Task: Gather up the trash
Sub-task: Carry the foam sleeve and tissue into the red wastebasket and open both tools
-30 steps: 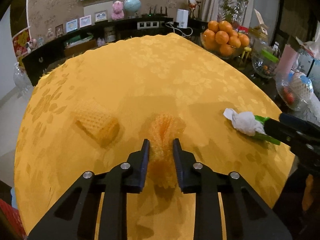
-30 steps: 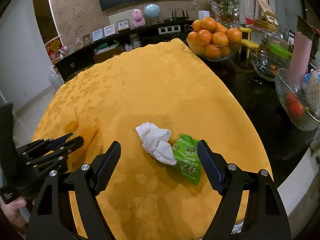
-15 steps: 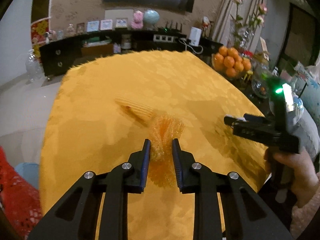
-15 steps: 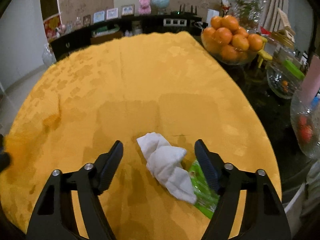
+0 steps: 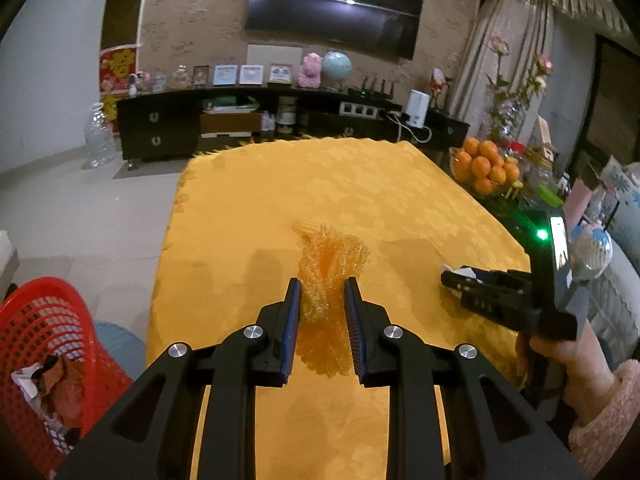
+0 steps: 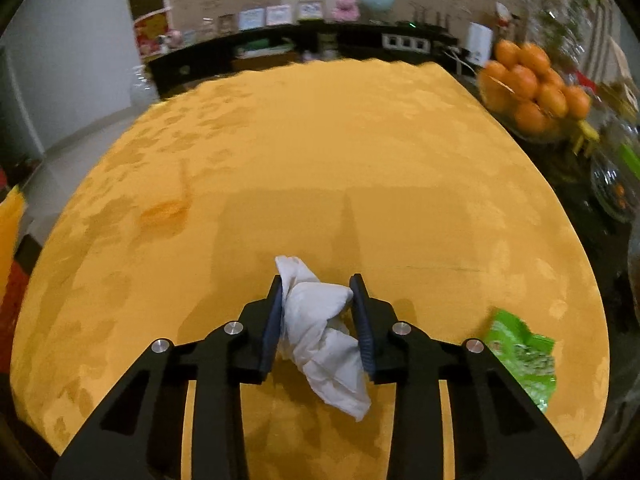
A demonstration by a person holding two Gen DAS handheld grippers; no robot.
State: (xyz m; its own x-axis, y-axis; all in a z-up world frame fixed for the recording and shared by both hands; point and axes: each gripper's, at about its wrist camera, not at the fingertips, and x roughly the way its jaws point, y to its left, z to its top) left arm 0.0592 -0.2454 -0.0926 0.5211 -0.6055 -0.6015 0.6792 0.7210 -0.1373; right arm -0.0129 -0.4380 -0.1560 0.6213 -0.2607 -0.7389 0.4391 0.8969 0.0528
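Right gripper: the black two-finger right gripper (image 6: pixel 318 294) has just been closing; a second ago its jaws stood wide around the crumpled white paper tissue (image 6: pixel 320 328), and now the pads are clamped on it.
Meaning: the tissue looks secured, so I judge the next step is a lift and a carry to a bin.
Left gripper: the black two-finger left gripper (image 5: pixel 322 300) is clamped on the translucent orange foam fruit net (image 5: pixel 330 272), as it was a second ago; the net now seems raised off the cloth.
Bin: a red plastic mesh basket (image 5: pixel 48 320), just beside the table's left edge in the left view, already holds torn wrappers; it has come into view as the left hand swung that way.
Left behind: a crinkled green snack wrapper (image 6: pixel 524 356) lies on the yellow floral tablecloth (image 6: pixel 320 140) just right of the right gripper, no longer touching the tissue.
Farther: a second pale yellow foam net (image 5: pixel 304 225) peeks out behind the held one.
Obstacles: a glass bowl of oranges (image 6: pixel 528 80) and other glassware crowd the table's right side, well apart from the basket route.
Person: a hand (image 5: pixel 560 356) in a fuzzy pink sleeve (image 5: pixel 608 412) holds the right tool.
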